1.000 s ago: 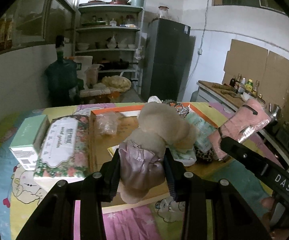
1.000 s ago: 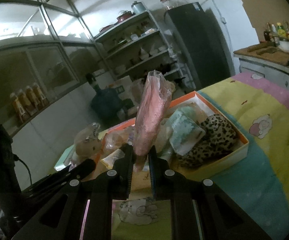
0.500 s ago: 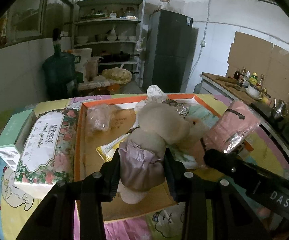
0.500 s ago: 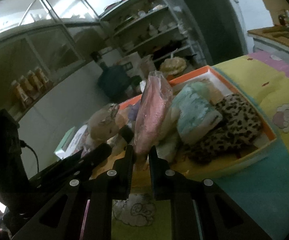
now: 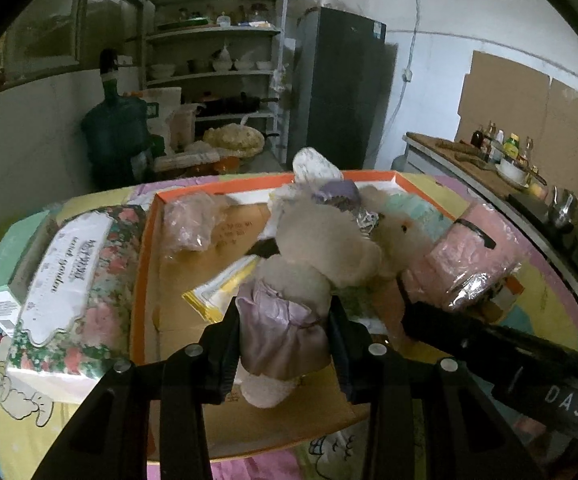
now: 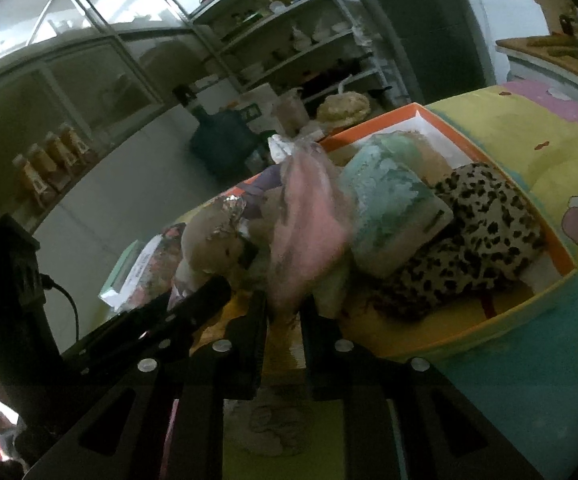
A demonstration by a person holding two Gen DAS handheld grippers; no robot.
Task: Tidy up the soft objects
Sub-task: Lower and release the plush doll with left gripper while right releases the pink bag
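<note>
While a patchwork cloth in yellow, pink and teal covers the tabletop (image 5: pixel 545 280), an orange-rimmed cardboard box (image 5: pixel 149 272) takes up most of its middle and carries nearly everything soft. Outside the box's left wall a floral-printed pack (image 5: pixel 73 280) lies flat, with a pale green carton (image 5: pixel 5 276) just beyond it at the tabletop's left edge.

Inside the box, along its right wall, lies a leopard-print bundle (image 6: pixel 485 240) with a mint-green wrapped pack (image 6: pixel 389 212) leaning on it. A crumpled clear bag (image 5: pixel 193 220) sits near the box's far left corner, and a yellow-edged packet (image 5: pixel 225 292) lies flat on the box floor.

The beige plush bear (image 5: pixel 321 248) in a lilac dress is over the box's near middle — the left tool (image 5: pixel 285 344) is clamped on its lower body, pads pressing the dress on both sides, head leaning away from the tool.

Just right of the bear, the pink roll in clear wrap (image 6: pixel 309 228) rises from between the fingers of the right tool (image 6: pixel 285 312). Its jaws have just been opening, with the roll's lower end between them; they stand narrow, though whether the pads press on it I cannot tell — the picture is blurred there.
</note>
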